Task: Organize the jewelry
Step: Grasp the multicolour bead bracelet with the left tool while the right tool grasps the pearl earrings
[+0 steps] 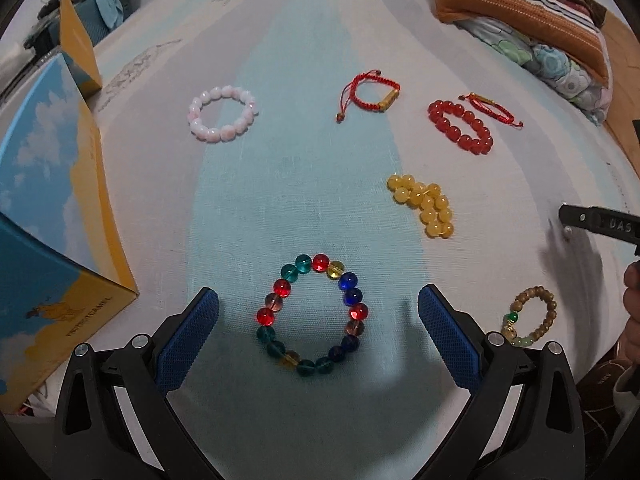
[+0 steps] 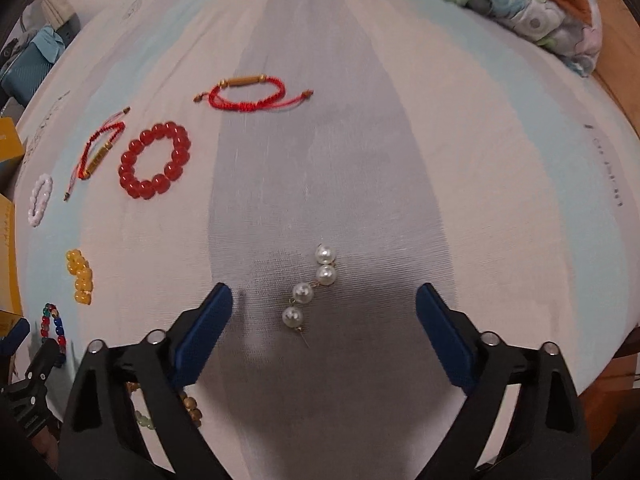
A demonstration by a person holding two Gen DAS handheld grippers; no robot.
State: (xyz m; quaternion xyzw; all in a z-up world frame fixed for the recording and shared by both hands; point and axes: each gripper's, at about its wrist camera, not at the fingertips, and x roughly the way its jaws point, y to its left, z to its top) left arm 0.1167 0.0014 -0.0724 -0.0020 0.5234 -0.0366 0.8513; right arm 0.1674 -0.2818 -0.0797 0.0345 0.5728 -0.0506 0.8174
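My left gripper (image 1: 318, 300) is open, its blue pads on either side of a multicoloured glass bead bracelet (image 1: 312, 314) that lies flat on the striped cloth. Beyond it lie a pink bead bracelet (image 1: 222, 114), a red cord bracelet (image 1: 370, 94), a red bead bracelet (image 1: 460, 126), a bunched yellow bead bracelet (image 1: 426, 204) and a wooden bead bracelet (image 1: 532, 316). My right gripper (image 2: 324, 300) is open above a pair of pearl drop earrings (image 2: 310, 290). The red bead bracelet (image 2: 154, 166) and two red cord bracelets (image 2: 250, 94) (image 2: 98, 150) show farther off.
A blue and yellow box (image 1: 52, 208) stands at the left edge of the cloth. Folded blankets and a pillow (image 1: 532, 20) lie at the far right. The right gripper's body (image 1: 600, 224) shows at the right edge of the left wrist view.
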